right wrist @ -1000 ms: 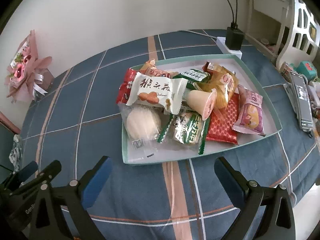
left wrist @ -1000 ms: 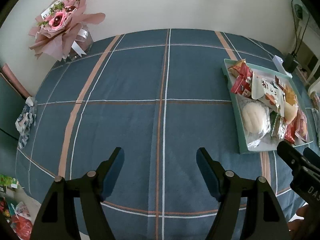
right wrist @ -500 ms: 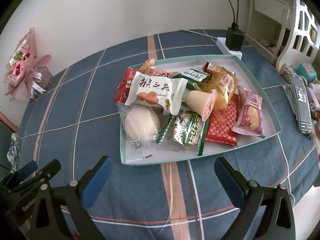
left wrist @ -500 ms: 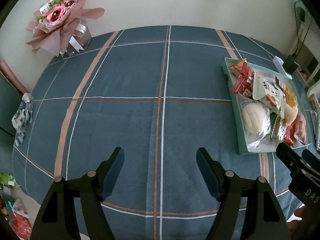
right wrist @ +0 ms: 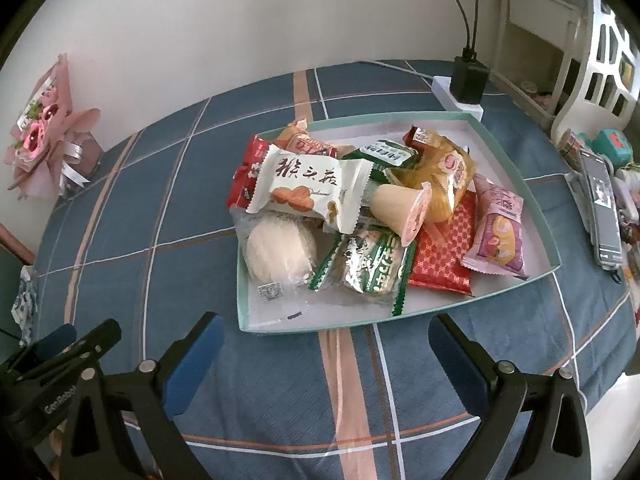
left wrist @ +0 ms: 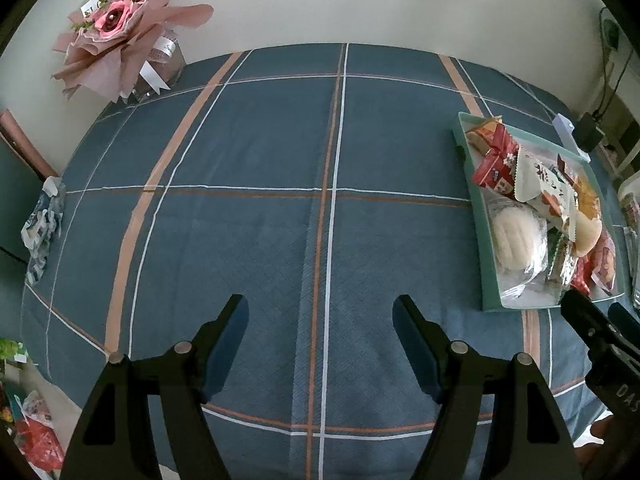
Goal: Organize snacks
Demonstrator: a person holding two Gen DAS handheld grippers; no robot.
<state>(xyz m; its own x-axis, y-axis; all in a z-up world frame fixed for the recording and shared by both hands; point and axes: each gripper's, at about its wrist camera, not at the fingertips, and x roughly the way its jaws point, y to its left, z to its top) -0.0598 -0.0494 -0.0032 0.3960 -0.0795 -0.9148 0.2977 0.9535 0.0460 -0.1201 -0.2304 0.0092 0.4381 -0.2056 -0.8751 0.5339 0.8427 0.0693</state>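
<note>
A teal tray (right wrist: 516, 168) holds several wrapped snacks: a white biscuit pack (right wrist: 308, 188), a round white bun (right wrist: 280, 250), a green-and-silver pack (right wrist: 372, 268), a red pack (right wrist: 444, 256), a pink pack (right wrist: 498, 232) and a jelly cup (right wrist: 400, 208). My right gripper (right wrist: 326, 340) is open and empty, just in front of the tray's near edge. My left gripper (left wrist: 320, 322) is open and empty over bare blue plaid cloth, left of the tray (left wrist: 486, 256). The right gripper's fingers (left wrist: 588, 320) show at the left wrist view's right edge.
A pink flower bouquet (left wrist: 120, 28) stands at the table's far left corner. A power strip with a black charger (right wrist: 466, 80) lies behind the tray. A phone (right wrist: 602, 208) and small items lie to the tray's right. A crumpled wrapper (left wrist: 44, 216) lies at the left edge.
Both views have shifted slightly; the bouquet and tray sit a little lower and nearer in frame. Both grippers remain open and empty.
</note>
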